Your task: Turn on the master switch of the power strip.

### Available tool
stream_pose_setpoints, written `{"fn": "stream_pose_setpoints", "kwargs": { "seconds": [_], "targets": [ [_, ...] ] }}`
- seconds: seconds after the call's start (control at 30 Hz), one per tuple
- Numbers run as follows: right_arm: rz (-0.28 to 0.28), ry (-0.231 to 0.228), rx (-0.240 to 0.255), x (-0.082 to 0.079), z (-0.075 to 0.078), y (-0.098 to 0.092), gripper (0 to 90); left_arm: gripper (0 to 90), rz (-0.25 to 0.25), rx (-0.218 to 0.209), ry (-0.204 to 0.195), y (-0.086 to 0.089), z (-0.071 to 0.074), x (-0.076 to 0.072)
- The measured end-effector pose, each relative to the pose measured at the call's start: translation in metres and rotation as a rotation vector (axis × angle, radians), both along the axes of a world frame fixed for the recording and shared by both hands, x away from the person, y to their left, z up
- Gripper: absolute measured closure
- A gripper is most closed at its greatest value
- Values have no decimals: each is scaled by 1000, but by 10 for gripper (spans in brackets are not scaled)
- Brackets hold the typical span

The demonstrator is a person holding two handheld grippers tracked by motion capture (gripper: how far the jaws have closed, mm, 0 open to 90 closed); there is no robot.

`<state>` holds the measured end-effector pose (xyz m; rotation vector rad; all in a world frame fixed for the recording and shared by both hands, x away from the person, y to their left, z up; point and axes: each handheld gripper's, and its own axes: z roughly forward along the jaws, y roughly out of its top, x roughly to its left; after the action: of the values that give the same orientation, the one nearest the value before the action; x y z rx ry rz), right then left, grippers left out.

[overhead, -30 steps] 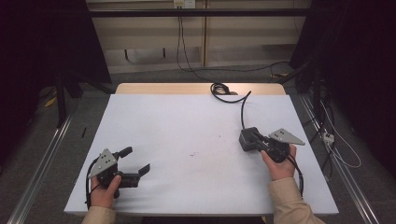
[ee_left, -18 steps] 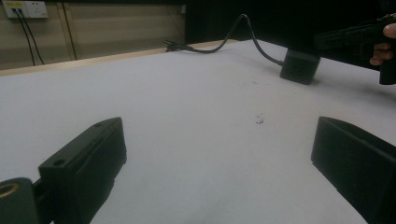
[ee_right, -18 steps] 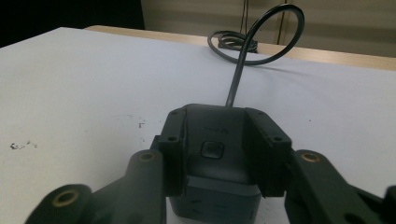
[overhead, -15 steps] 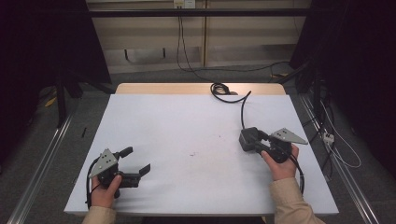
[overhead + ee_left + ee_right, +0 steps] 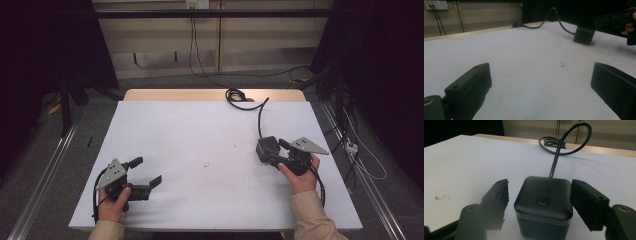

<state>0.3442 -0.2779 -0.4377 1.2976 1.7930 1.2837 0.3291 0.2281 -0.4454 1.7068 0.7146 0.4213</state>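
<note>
Jaws of the right gripper [image 5: 540, 202] have just been opening; they stand on both sides of the black cube [image 5: 543, 205], with a gap at each side, not pressing it. Cube sits low in the frame centre, on the white table [image 5: 474, 162]. Its cable [image 5: 564, 142] loops toward the upper middle. Left gripper [image 5: 145, 175], at lower left in the high view, is wide open and holds nothing.

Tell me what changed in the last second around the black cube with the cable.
The right hand-held gripper has just been opening: its jaws now stand apart from the black cube between them, letting it go. The cube, both hands and the left hand-held gripper stayed put.
</note>
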Motion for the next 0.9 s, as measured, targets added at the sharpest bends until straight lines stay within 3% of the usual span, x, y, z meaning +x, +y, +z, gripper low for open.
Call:
{"fn": "stream_pose_setpoints", "kwargs": {
  "seconds": [0.27, 0.3, 0.9],
  "targets": [
    [39, 1, -14, -5, 2, 2, 183, 29, 5, -7, 2, 1, 0, 0],
    [42, -2, -13, -6, 2, 2, 183, 29, 1, 8, -1, 2, 0, 0],
    [81, 2, -16, -18, 0, -1, 143, 29, -2, -3, 5, 1, -1, 1]
  ]
}}
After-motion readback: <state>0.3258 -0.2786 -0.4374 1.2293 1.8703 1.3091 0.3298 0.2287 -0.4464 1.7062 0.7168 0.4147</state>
